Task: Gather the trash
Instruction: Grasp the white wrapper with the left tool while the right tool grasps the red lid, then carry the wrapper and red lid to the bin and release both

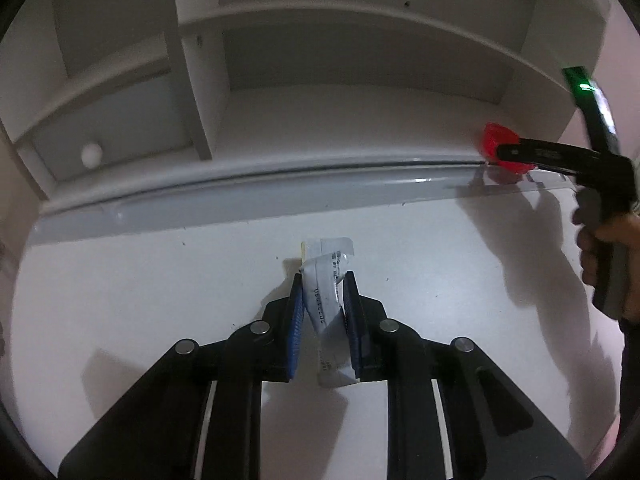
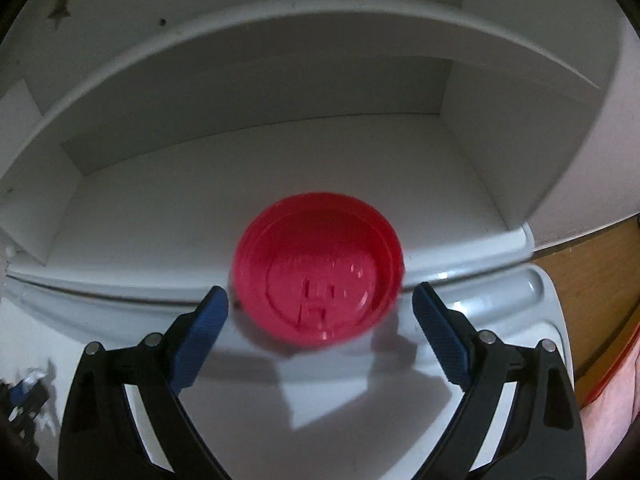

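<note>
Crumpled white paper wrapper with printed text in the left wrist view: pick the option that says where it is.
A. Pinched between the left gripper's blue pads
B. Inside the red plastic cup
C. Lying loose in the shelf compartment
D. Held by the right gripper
A: the crumpled white paper wrapper sits clamped between the blue pads of the left gripper, above the white desk surface.
</note>
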`<state>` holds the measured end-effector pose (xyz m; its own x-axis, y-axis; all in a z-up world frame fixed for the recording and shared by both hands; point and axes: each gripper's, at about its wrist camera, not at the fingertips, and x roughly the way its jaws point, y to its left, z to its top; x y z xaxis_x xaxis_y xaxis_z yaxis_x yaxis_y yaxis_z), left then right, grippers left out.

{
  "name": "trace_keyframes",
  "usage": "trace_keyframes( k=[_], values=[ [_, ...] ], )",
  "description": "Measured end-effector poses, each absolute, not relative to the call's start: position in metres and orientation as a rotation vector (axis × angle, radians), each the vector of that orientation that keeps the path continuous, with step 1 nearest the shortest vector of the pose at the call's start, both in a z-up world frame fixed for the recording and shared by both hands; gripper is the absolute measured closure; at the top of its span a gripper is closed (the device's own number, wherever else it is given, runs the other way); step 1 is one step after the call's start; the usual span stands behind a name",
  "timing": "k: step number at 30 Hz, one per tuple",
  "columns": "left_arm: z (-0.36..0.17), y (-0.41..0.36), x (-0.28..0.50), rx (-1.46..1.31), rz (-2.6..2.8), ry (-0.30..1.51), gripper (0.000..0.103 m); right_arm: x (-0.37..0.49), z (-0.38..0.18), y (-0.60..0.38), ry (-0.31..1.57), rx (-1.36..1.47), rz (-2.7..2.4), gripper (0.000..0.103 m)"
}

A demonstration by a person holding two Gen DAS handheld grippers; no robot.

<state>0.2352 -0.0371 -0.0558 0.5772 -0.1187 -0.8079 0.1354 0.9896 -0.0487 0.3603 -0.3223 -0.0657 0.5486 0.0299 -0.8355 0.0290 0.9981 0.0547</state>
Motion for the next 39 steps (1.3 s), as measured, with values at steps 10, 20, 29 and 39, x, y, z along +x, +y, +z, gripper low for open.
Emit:
trace_keyframes(
  k=[10, 20, 29, 39],
  values=[
    [-0.032, -0.038, 0.213, 0.043, -0.184, 0.907, 0.085, 0.366, -0.068, -0.315, 0.967, 0.022, -0.011, 0.024],
    [-0.010, -0.076, 0.183, 0.081, -0.254, 0.859, 0.085, 0.273, -0.032, -0.353, 0.892, 0.063, 0.008, 0.025],
    [0.004, -0.178, 0.120, 0.150, -0.482, 0.811, 0.085, 0.078, -0.010, -0.456, 0.807, 0.145, -0.129, 0.024],
    [-0.024, -0.381, -0.005, 0.265, -0.997, 0.814, 0.085, -0.149, -0.061, -0.589, 0.833, 0.376, -0.470, 0.024]
  ],
)
